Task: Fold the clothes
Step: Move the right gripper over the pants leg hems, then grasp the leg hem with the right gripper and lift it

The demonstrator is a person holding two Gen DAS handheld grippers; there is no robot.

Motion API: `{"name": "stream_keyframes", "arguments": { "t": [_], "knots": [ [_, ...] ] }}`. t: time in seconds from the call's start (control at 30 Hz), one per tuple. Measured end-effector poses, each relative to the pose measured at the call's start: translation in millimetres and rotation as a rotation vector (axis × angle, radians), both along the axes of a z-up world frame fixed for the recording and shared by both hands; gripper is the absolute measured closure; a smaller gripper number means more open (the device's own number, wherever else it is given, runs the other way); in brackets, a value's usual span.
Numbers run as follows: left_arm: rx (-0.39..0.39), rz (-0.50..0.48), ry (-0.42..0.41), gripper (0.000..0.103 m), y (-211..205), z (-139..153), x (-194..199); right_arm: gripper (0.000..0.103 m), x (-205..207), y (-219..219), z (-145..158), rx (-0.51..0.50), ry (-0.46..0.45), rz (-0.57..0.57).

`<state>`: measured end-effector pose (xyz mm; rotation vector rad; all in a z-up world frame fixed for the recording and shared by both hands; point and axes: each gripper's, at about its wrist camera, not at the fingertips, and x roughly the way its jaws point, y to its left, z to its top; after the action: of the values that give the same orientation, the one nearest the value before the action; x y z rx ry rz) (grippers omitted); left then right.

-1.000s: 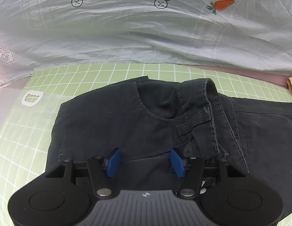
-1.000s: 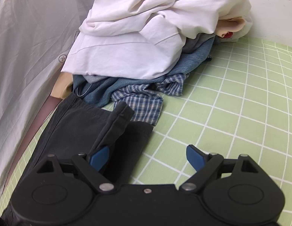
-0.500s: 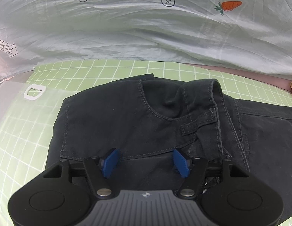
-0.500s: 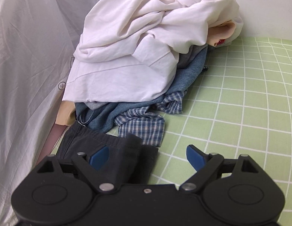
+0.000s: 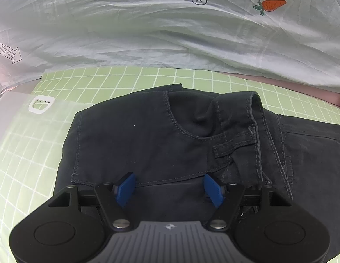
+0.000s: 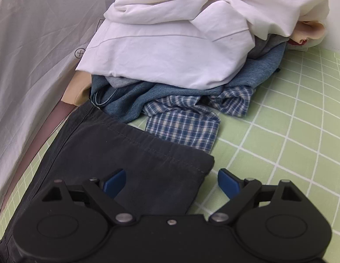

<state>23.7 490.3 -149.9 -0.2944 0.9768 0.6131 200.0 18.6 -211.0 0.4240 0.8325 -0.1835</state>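
Dark trousers (image 5: 148,144) flat on green grid mat (image 5: 130,76), waistband rumpled, left gripper (image 5: 168,189) jaws just widening above them, nothing held, right gripper (image 6: 172,183) wide open, empty, over hem, laundry pile (image 6: 191,43) just beyond in right view only.

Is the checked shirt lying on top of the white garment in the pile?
No, the white garment sits on top of the pile, while the blue checked shirt spills out beneath it onto the green grid mat.

One pair of black trousers (image 5: 148,144), one clothes pile (image 6: 191,54), two grippers
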Motion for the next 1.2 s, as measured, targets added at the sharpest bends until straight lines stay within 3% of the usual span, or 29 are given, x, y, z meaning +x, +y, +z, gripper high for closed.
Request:
{"name": "stream_keyframes", "arguments": {
  "t": [0.2,0.27,0.33,0.43,0.5,0.57,0.7,0.97,1.2],
  "knots": [
    [0.002,0.008,0.004,0.032,0.0,-1.4,1.1,0.011,6.4,17.0,-1.8,-0.08,0.013,0.057],
    [0.004,0.013,0.007,0.03,-0.3,-1.7,1.6,0.017,6.7,25.8,-2.5,-0.124,0.02,0.095],
    [0.005,0.021,0.012,0.027,0.2,-1.9,1.5,0.025,6.4,37.7,-4.3,-0.229,0.041,0.134],
    [0.002,0.026,0.014,0.025,1.8,-1.8,0.8,0.051,4.6,41.2,-1.4,-0.256,0.031,0.19],
    [0.012,0.018,0.021,0.024,0.8,-1.3,1.2,0.084,3.3,41.8,2.0,-0.25,0.021,0.225],
    [0.014,0.023,0.026,0.024,0.3,0.3,1.6,0.09,2.8,47.0,6.8,-0.273,0.012,0.26],
    [0.0,0.045,0.027,0.024,2.0,5.5,-2.6,0.094,-3.1,63.1,23.0,-0.343,-0.048,0.334],
    [-0.01,0.05,0.014,0.024,2.8,23.6,-23.0,0.094,-15.4,103.0,62.7,-0.353,-0.186,0.494],
    [-0.012,0.062,0.005,0.024,5.5,34.5,-43.9,0.094,-44.3,167.0,81.3,-0.381,-0.282,0.682]
  ]
}}
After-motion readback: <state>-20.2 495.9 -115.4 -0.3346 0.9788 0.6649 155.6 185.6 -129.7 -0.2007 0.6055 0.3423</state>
